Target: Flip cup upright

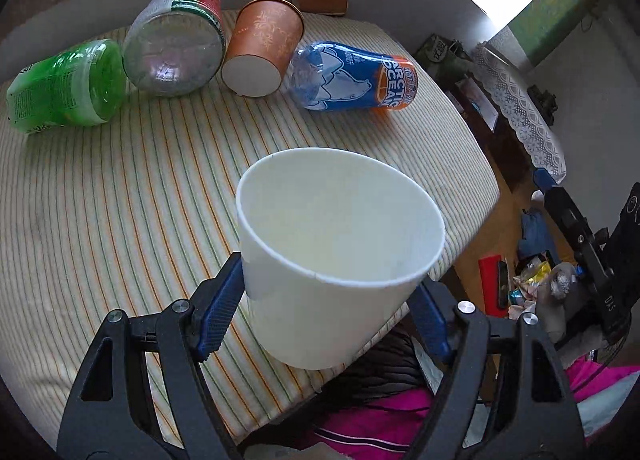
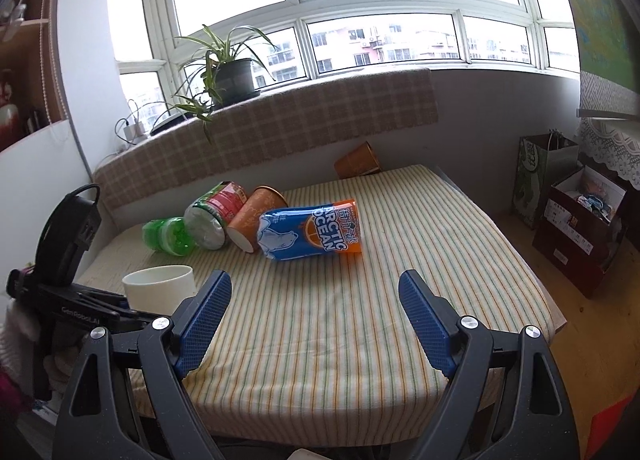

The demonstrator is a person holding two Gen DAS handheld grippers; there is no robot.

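The left gripper (image 1: 332,300) is pinching the white cup (image 1: 340,244) by its side walls near the striped table's (image 1: 120,220) front edge, mouth up, likely for setting down; the right gripper (image 2: 316,312) is hanging spread wide, holding nothing
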